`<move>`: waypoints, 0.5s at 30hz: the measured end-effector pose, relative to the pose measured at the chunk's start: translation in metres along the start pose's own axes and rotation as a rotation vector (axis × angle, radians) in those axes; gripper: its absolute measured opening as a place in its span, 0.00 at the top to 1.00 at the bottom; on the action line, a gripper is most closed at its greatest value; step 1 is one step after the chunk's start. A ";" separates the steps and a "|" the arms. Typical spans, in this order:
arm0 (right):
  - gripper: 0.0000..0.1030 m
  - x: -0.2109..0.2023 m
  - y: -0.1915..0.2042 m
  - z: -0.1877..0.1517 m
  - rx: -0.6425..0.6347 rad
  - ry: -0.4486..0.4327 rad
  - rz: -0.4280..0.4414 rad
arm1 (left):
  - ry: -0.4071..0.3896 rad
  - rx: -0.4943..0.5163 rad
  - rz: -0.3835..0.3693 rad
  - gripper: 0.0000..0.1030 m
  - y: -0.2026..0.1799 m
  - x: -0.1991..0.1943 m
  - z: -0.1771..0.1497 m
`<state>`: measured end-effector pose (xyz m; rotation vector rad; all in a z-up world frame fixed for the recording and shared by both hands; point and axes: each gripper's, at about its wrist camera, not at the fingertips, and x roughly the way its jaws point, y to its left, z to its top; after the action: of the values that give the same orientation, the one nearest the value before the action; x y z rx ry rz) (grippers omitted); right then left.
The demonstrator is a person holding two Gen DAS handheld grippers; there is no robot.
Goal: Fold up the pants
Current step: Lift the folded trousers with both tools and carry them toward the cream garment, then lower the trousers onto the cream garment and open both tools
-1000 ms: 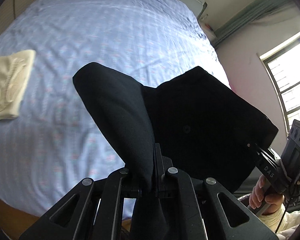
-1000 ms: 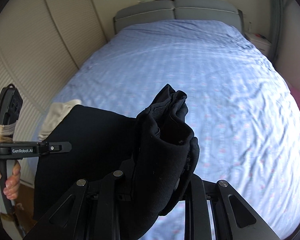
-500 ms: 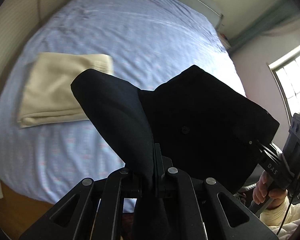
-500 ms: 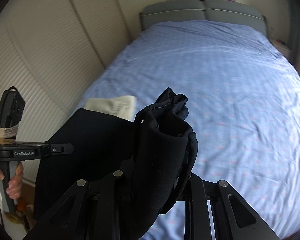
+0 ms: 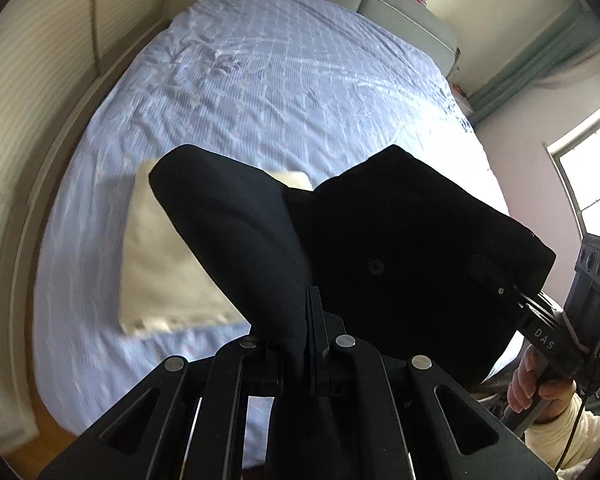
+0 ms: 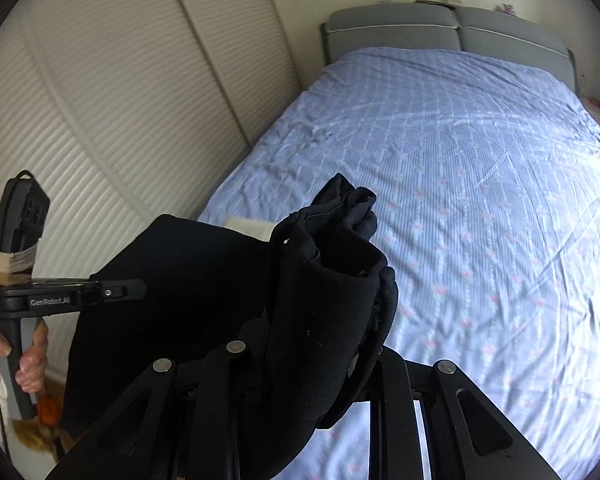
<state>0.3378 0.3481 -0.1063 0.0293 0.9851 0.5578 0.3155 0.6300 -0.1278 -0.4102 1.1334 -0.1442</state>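
The black pants (image 5: 400, 248) hang folded in the air between my two grippers, above the near edge of the bed. My left gripper (image 5: 306, 344) is shut on one end of the fabric, which bulges up over its fingers. My right gripper (image 6: 320, 364) is shut on a bunched end of the pants (image 6: 328, 280). In the left wrist view the right gripper (image 5: 540, 320) holds the far right corner. In the right wrist view the left gripper (image 6: 140, 290) grips the left edge.
The bed (image 5: 292, 92) has a wrinkled light blue sheet (image 6: 480, 200) and a grey headboard (image 6: 448, 28). A folded cream garment (image 5: 160, 272) lies on the bed's near left part, partly under the pants. White slatted wardrobe doors (image 6: 120, 100) stand left of the bed.
Both grippers have swung left with the pants held between them. The cream garment now lies under the pants, and the wardrobe and headboard have come further into view.
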 end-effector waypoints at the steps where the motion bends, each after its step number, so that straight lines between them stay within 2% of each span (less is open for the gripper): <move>1: 0.77 0.008 0.003 0.003 0.016 -0.004 -0.006 | 0.006 0.014 0.000 0.91 0.008 0.002 0.010; 9: 0.77 0.091 0.033 0.044 0.073 0.010 -0.124 | 0.059 0.109 0.010 0.91 0.075 0.059 0.092; 12: 0.77 0.129 0.038 0.048 0.080 0.059 -0.162 | 0.095 0.117 0.052 0.91 0.099 0.091 0.105; 15: 0.77 0.164 0.032 0.039 0.103 0.141 -0.185 | 0.151 0.073 0.082 0.91 0.127 0.120 0.106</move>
<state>0.4251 0.4597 -0.2036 -0.0092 1.1407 0.3422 0.4496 0.7344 -0.2414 -0.2905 1.2882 -0.1461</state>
